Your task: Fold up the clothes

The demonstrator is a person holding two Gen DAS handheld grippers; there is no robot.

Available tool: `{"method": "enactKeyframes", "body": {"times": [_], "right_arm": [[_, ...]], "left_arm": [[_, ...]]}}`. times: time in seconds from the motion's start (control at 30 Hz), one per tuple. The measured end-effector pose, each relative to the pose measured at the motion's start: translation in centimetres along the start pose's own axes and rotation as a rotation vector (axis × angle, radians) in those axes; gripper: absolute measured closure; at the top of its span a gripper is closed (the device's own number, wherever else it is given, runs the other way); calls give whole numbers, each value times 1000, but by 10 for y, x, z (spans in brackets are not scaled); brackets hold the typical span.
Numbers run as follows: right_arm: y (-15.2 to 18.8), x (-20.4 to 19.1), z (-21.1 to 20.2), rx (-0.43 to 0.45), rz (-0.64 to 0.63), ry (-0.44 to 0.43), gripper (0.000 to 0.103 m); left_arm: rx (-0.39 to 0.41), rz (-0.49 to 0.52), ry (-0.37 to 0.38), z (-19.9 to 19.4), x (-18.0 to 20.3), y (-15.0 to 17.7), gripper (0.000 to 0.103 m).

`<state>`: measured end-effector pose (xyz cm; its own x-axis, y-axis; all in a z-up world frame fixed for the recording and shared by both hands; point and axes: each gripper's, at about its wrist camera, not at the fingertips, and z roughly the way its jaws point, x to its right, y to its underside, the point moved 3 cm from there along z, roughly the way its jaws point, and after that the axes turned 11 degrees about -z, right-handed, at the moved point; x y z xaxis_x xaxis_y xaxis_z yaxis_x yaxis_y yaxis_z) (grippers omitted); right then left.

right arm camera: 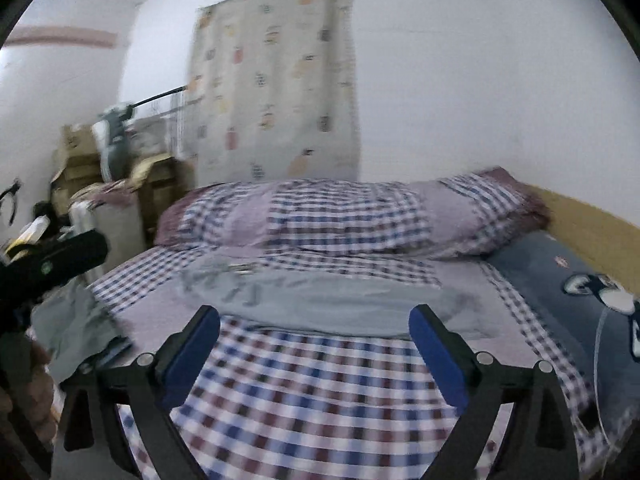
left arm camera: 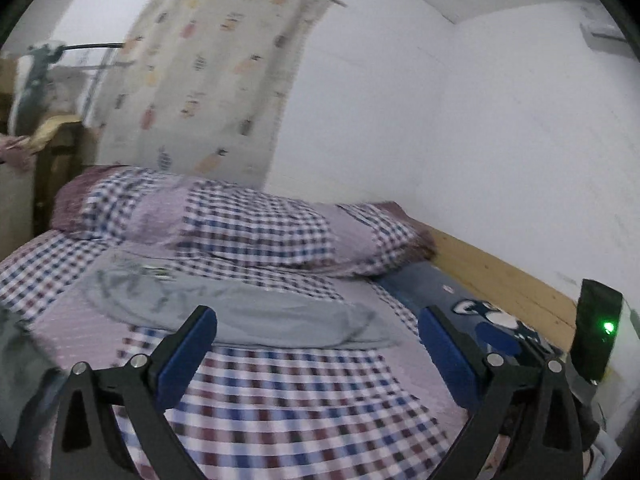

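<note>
Left wrist view: the left claw (left arm camera: 316, 326) hovers wide apart and empty above the checked bed (left arm camera: 304, 404). Ahead of it, a grey garment (left arm camera: 224, 304) lies flat before the pillow (left arm camera: 224, 220). Right wrist view: the right claw (right arm camera: 314, 326) is equally wide and empty, with a navy blanket (right arm camera: 568, 280) at far right.

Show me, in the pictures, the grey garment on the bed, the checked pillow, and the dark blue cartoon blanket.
grey garment (right arm camera: 320, 300): right wrist view, its middle.
checked pillow (left arm camera: 224, 220): left wrist view, its checked front.
dark blue cartoon blanket (right arm camera: 560, 280): right wrist view, plain part.
</note>
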<state>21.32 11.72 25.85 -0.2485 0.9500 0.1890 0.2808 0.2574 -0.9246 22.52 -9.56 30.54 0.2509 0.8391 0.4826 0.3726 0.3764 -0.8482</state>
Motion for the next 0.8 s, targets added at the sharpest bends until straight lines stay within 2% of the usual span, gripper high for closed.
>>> {"method": "enactKeyframes", "body": {"times": [0.13, 0.23, 0.33, 0.4, 0.8], "right_arm": [[17, 54, -10, -19, 70, 59, 4], [29, 82, -9, -46, 92, 95, 3], [42, 93, 2, -76, 95, 120, 3], [51, 96, 15, -109, 85, 127, 3], [110, 76, 126, -286, 60, 99, 3]], "left_arm": [[-30, 91, 3, 33, 47, 15, 1], [-34, 187, -73, 61, 67, 34, 1], [-77, 244, -136, 87, 78, 57, 1], [-107, 255, -175, 109, 75, 72, 1], [-251, 184, -339, 185, -17, 128, 1]]}}
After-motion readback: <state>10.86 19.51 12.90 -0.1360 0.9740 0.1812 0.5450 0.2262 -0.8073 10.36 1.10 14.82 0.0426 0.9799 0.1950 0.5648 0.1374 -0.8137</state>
